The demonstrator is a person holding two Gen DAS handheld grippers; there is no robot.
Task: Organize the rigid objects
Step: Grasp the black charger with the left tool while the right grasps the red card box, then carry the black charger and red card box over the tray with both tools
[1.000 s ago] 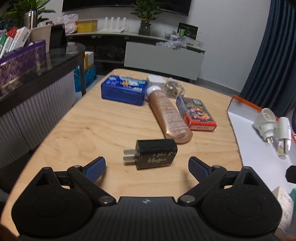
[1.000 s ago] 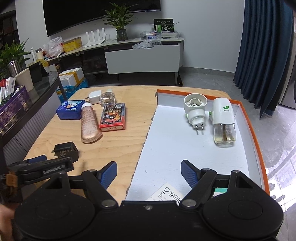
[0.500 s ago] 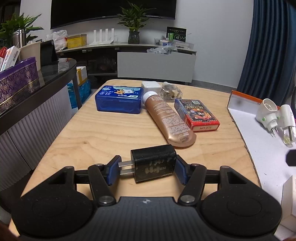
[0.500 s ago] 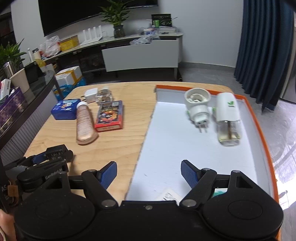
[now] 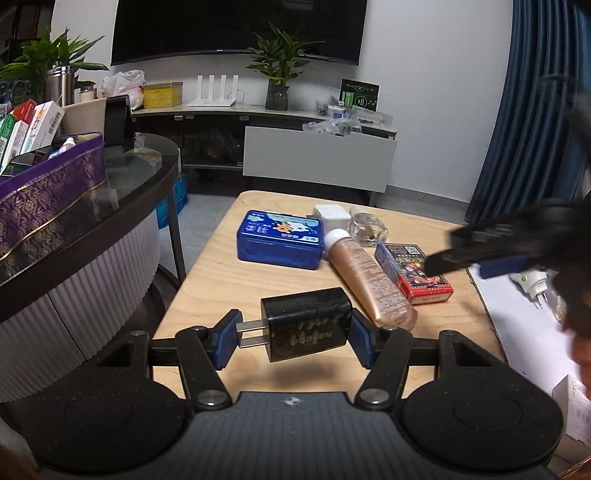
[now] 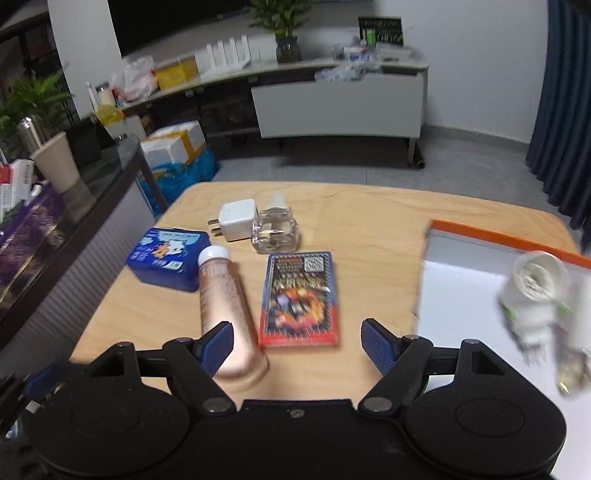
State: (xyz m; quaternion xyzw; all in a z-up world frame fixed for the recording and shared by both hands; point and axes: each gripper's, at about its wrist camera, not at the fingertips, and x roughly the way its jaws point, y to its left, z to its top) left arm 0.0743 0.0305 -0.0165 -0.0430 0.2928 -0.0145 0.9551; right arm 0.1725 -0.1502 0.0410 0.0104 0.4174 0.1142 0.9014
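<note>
Having closed from a wide spread, left gripper [image 5: 293, 338] now pinching black charger [image 5: 306, 323], lifted clear of table [image 5: 218, 280]. Ready for carrying toward white tray [image 6: 461, 291]. Right gripper [image 6: 297, 343] spread and empty, now swung over card box [image 6: 299, 299].

White walls, a dark television [image 5: 236, 29], blue curtains [image 5: 535, 110], grey floor [image 6: 461, 162].

Tube [image 6: 225, 310] between tin [image 6: 168, 258] and card box [image 6: 299, 299]

Background items: a dark wall screen [image 5: 236, 29] at 12 o'clock. Below it, a white router [image 5: 212, 92] and a potted plant [image 5: 279, 70] stand on a low shelf [image 5: 258, 112]. A blue curtain [image 5: 532, 110] hangs at 2 o'clock. A purple box [image 5: 48, 199] sits at 9 o'clock.
</note>
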